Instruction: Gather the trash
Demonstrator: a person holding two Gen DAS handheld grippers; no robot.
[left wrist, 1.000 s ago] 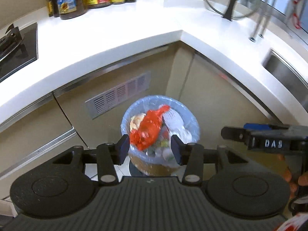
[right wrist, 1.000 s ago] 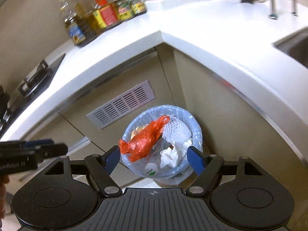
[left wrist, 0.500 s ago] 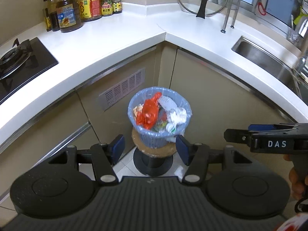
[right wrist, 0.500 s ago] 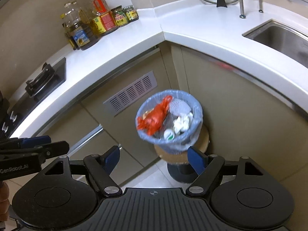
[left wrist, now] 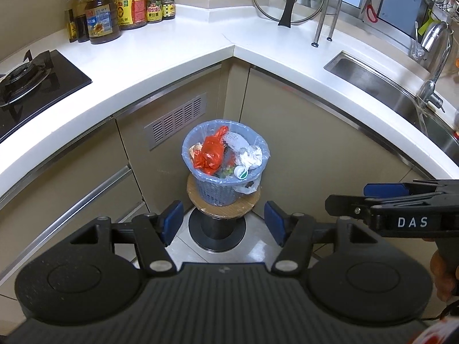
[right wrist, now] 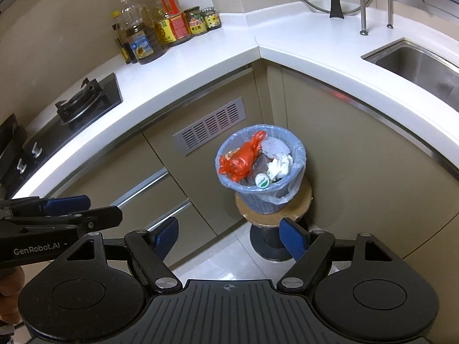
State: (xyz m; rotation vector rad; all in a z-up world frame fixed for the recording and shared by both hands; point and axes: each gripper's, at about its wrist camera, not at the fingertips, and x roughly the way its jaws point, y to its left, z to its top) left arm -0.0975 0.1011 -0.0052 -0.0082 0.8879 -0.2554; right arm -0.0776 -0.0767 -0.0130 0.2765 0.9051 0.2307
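Observation:
A blue-grey trash basket (left wrist: 218, 192) lined with a pale blue bag stands on a round wooden stool (left wrist: 223, 210) in the corner of the kitchen cabinets. It holds a red plastic bag (left wrist: 210, 153), crumpled white paper (left wrist: 251, 156) and a white cap with a green label (left wrist: 240, 172). It also shows in the right wrist view (right wrist: 259, 202). My left gripper (left wrist: 223, 223) is open and empty, held well back from and above the basket. My right gripper (right wrist: 228, 236) is open and empty, likewise held back.
A white L-shaped countertop (left wrist: 160, 57) wraps the corner. It carries a gas hob (left wrist: 25, 80) on the left, oil and sauce bottles (left wrist: 103, 20) at the back, a glass lid (left wrist: 287, 0) and a steel sink (left wrist: 387, 91) on the right. The floor is tiled (left wrist: 258, 243).
Both grippers have pulled up and back from just over the basket. The basket now looks smaller and the whole counter, hob and sink have come into view.

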